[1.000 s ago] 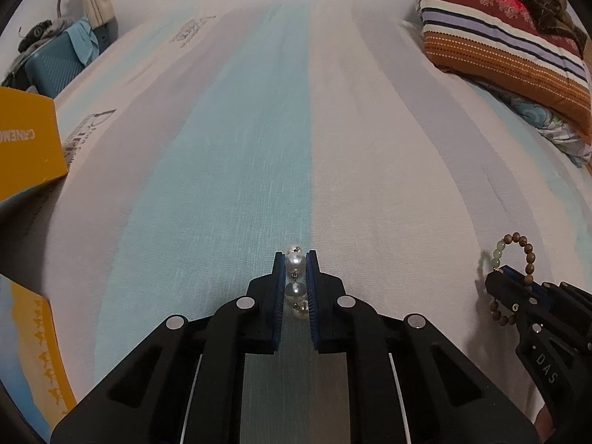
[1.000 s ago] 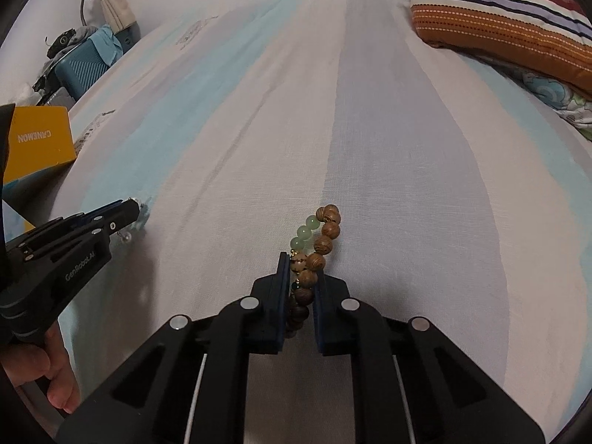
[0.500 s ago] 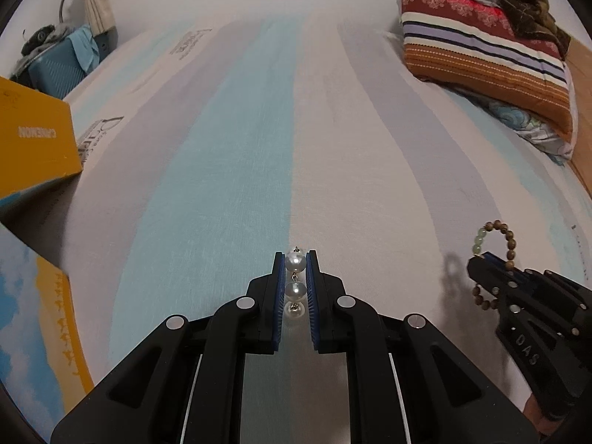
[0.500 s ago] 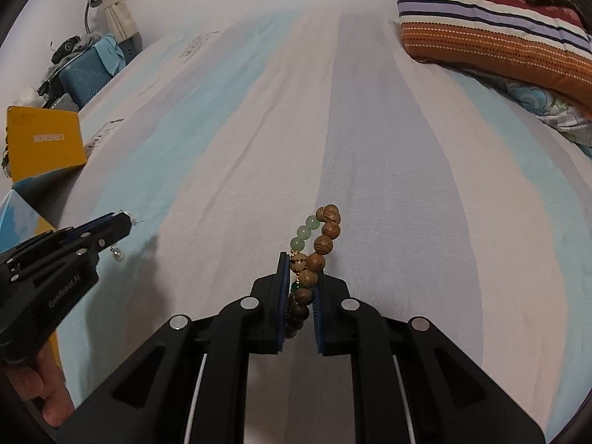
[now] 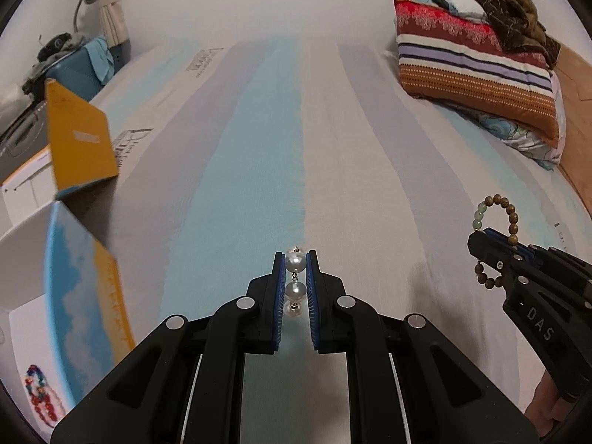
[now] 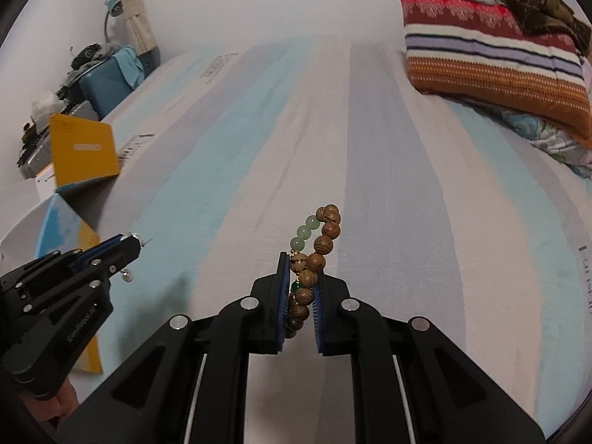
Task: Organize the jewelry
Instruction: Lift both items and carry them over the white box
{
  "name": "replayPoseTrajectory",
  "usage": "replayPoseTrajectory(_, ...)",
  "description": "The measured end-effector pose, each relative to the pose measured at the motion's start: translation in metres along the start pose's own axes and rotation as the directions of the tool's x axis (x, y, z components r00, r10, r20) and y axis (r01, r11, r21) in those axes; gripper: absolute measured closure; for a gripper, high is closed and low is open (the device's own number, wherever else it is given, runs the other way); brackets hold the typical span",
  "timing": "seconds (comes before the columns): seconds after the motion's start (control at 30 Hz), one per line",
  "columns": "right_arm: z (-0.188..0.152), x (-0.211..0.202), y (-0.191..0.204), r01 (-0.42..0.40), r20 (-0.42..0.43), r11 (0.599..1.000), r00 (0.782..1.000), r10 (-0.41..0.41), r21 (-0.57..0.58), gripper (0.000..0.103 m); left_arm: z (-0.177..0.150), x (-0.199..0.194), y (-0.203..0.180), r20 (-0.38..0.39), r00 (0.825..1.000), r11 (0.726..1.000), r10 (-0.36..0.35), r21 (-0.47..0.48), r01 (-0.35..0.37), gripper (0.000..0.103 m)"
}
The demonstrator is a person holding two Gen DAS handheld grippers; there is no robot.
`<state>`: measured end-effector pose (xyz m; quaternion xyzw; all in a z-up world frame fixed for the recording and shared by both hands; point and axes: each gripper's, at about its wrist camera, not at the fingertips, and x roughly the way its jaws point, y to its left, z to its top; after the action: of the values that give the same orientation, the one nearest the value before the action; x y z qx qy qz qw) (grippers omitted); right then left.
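My left gripper (image 5: 295, 259) is shut on a pearl earring (image 5: 295, 263), three white pearls on a short chain, held above the striped bed sheet. It also shows in the right wrist view (image 6: 127, 246) at the left. My right gripper (image 6: 301, 264) is shut on a bracelet of brown wooden beads and pale green beads (image 6: 321, 238), lifted off the bed. In the left wrist view the right gripper (image 5: 481, 240) and the bracelet (image 5: 499, 218) are at the right. An open box with a blue and yellow flap (image 5: 81, 296) stands at the left and holds a colourful beaded bracelet (image 5: 39, 396).
A yellow box (image 5: 79, 148) lies on the bed's left side. A striped folded quilt (image 5: 473, 74) with clothes on it sits at the far right. A teal case (image 6: 105, 81) and a lamp (image 6: 113, 7) stand beyond the bed's left edge.
Both grippers have risen well above the bed with their jewelry. The open box at the left has come into view.
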<state>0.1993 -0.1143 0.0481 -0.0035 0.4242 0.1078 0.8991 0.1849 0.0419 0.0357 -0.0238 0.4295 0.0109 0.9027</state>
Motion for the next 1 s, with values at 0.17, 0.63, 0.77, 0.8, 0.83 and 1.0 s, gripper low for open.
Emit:
replayPoseTrajectory(0.17, 0.001, -0.023, 0.024, -0.007, 0.016, 1.000, 1.000, 0.007, -0.026, 0.092, -0.003, -0.036, 0.016, 0.039, 0.999, 1.000, 0.009, -0.014, -0.008, 0.092)
replayPoseTrajectory(0.63, -0.004, -0.059, 0.129, -0.062, 0.034, 0.992, 0.997, 0.066, -0.110, 0.092, -0.023, -0.122, 0.110, 0.091, 0.995, 0.993, 0.032, -0.118, -0.021, 0.092)
replayPoseTrajectory(0.77, -0.006, -0.070, 0.166, -0.091, 0.048, 0.986, 0.994, 0.098, -0.141, 0.092, -0.032, -0.143, 0.139, 0.106, 0.992, 0.987, 0.069, -0.150, -0.052, 0.092)
replayPoseTrajectory(0.8, -0.007, -0.072, 0.177, -0.101, 0.050, 0.983, 0.993, 0.109, -0.152, 0.092, -0.035, -0.147, 0.147, 0.107, 0.991, 0.986, 0.077, -0.156, -0.060, 0.092)
replayPoseTrajectory(0.83, -0.008, -0.074, 0.188, -0.112, 0.051, 0.980, 0.991, 0.122, -0.164, 0.092, -0.039, -0.153, 0.157, 0.107, 0.990, 0.984, 0.089, -0.165, -0.071, 0.092)
replayPoseTrajectory(1.0, -0.015, -0.078, 0.237, -0.154, 0.041, 0.965, 0.985, 0.167, -0.214, 0.093, -0.059, -0.171, 0.203, 0.097, 0.986, 0.971, 0.139, -0.210, -0.116, 0.092)
